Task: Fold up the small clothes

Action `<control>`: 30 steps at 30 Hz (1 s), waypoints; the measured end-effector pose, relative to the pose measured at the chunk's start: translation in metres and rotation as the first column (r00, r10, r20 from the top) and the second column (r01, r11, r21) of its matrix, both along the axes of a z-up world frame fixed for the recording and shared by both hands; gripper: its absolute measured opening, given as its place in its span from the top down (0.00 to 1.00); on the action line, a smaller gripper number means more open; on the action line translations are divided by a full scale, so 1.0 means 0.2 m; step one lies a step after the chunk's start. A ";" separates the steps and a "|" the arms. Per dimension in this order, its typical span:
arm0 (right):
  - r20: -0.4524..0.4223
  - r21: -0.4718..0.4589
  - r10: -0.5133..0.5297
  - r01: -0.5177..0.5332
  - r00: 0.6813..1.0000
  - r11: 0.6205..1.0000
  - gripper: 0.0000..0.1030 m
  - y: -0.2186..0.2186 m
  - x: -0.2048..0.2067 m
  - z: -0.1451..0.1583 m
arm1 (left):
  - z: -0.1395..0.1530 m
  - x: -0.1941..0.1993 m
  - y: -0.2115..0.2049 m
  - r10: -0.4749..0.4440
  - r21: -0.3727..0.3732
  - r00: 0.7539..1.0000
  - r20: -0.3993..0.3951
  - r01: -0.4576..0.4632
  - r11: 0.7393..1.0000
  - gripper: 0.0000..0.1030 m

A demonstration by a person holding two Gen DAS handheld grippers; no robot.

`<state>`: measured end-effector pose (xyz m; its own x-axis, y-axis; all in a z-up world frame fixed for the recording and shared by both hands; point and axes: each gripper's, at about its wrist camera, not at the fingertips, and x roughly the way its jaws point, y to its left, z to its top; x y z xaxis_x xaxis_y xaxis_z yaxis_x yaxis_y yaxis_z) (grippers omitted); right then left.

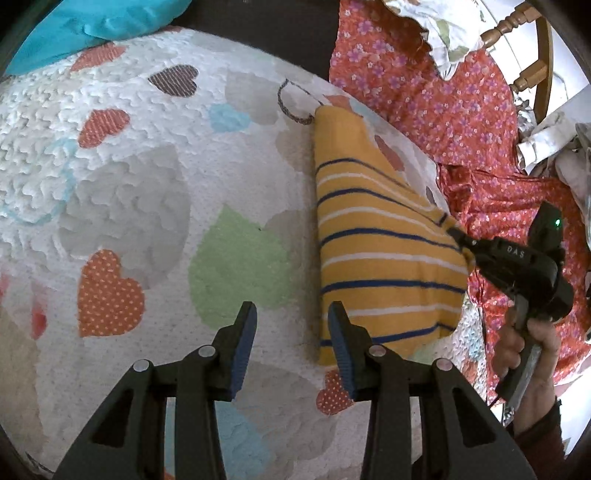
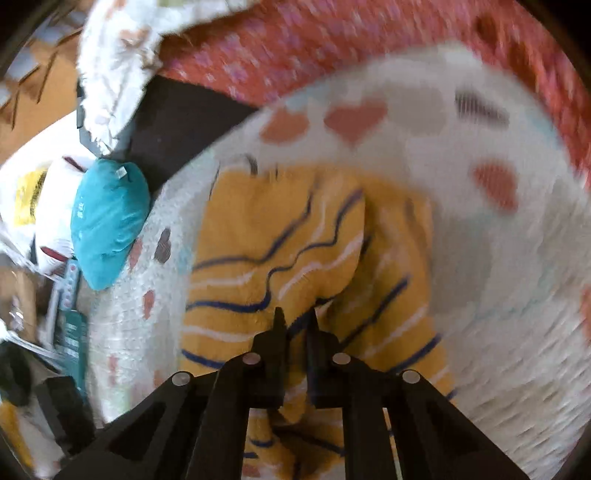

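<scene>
A small yellow garment (image 1: pixel 376 251) with blue and white stripes lies on the white heart-patterned quilt (image 1: pixel 155 177), its right corner lifted. My left gripper (image 1: pixel 291 332) is open and empty, just left of the garment's near edge. My right gripper (image 1: pixel 456 232) is shut on the garment's right corner and holds it up off the quilt. In the blurred right wrist view the right gripper (image 2: pixel 295 319) pinches a fold of the yellow garment (image 2: pixel 273 236), which bunches in front of it.
A red floral cloth (image 1: pixel 461 110) lies off the quilt's right side. A teal cushion (image 1: pixel 88 26) sits at the far left, also in the right wrist view (image 2: pixel 107 225). A wooden chair (image 1: pixel 532 70) and crumpled white fabric stand at the far right.
</scene>
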<state>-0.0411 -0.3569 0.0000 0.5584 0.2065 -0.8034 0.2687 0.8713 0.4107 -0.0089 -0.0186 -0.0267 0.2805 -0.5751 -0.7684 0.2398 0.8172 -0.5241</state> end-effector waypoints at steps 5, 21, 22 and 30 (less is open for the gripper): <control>-0.136 -0.313 -0.010 -0.033 0.991 0.949 0.93 0.02 0.05 -0.14 | -0.04 -0.01 -0.07 -0.031 0.018 0.999 -0.020 0.032 0.999 0.63; 0.032 -0.081 0.075 -0.072 0.997 0.994 0.75 0.17 -0.19 0.00 | -0.04 -0.01 -0.07 -0.020 0.078 1.000 -0.018 0.022 0.997 0.63; -0.011 -0.094 0.067 -0.068 0.998 0.993 0.75 0.18 -0.19 -0.09 | -0.04 -0.01 -0.07 -0.020 0.091 1.000 -0.009 0.021 0.996 0.63; -0.064 -0.131 0.024 -0.033 0.998 0.991 0.74 0.14 -0.25 -0.19 | 0.02 -0.03 -0.05 -0.016 0.190 0.997 0.075 0.001 0.982 0.62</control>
<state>-0.0918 -0.3297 -0.0390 0.5019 0.1118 -0.8577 0.2644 0.9243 0.2752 -0.0146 -0.0293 -0.0235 0.3383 -0.4235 -0.8404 0.2803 0.8978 -0.3397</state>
